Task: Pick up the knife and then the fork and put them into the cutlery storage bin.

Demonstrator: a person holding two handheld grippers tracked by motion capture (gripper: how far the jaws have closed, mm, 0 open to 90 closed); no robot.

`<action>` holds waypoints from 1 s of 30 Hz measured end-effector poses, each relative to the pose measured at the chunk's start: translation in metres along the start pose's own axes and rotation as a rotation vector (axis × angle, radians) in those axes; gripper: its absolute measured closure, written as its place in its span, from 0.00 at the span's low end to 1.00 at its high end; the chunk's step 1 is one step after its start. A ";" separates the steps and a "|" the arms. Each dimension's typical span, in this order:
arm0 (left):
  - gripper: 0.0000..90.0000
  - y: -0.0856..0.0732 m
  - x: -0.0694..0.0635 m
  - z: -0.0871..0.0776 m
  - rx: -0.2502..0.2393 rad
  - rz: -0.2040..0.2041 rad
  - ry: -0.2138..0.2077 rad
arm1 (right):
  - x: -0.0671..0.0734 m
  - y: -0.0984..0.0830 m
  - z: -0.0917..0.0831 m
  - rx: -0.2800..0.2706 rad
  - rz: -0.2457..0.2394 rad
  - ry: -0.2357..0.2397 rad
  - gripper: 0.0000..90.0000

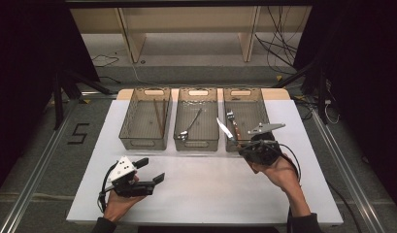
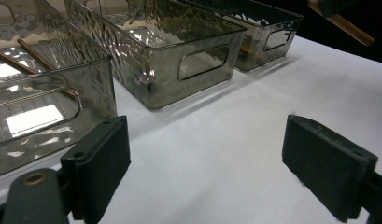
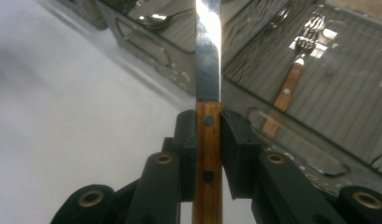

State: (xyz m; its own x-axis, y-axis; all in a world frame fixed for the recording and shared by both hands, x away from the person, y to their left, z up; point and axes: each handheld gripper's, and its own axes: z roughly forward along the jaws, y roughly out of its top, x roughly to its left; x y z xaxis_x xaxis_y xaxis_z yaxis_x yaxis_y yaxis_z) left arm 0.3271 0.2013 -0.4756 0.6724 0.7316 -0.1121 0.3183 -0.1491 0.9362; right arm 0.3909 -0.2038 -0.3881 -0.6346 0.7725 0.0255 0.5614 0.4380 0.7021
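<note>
Knife (image 3: 208,93): blade tip cut off by top edge, handle end by bottom edge in right gripper view. Fork (image 3: 291,79) handle end blurred behind bin wall (image 3: 291,144).

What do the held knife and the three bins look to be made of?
Knife: blade likely polished steel, mirror-bright; handle looks like brown wood with dark rivets, clamped in the right gripper. Bins: probably smoky translucent plastic, with rippled, glossy walls.

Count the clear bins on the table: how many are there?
3, side by side in a row at the table's far edge: the left bin with chopsticks, the middle bin with a spoon, the right bin with a fork.
</note>
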 end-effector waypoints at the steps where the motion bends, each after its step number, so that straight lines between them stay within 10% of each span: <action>1: 0.17 0.000 0.000 0.000 0.000 0.001 -0.001 | -0.003 0.003 0.000 -0.004 0.007 -0.008 0.86; 30: 0.17 0.000 0.000 -0.001 -0.006 0.000 0.000 | -0.058 0.047 0.030 0.013 0.163 -0.106 0.86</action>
State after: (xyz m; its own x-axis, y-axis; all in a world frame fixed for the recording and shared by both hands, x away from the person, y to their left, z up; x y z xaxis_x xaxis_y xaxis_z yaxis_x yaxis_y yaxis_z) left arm 0.3271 0.2019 -0.4751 0.6728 0.7314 -0.1118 0.3138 -0.1452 0.9383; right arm 0.4699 -0.2141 -0.3783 -0.4753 0.8776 0.0628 0.6596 0.3082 0.6855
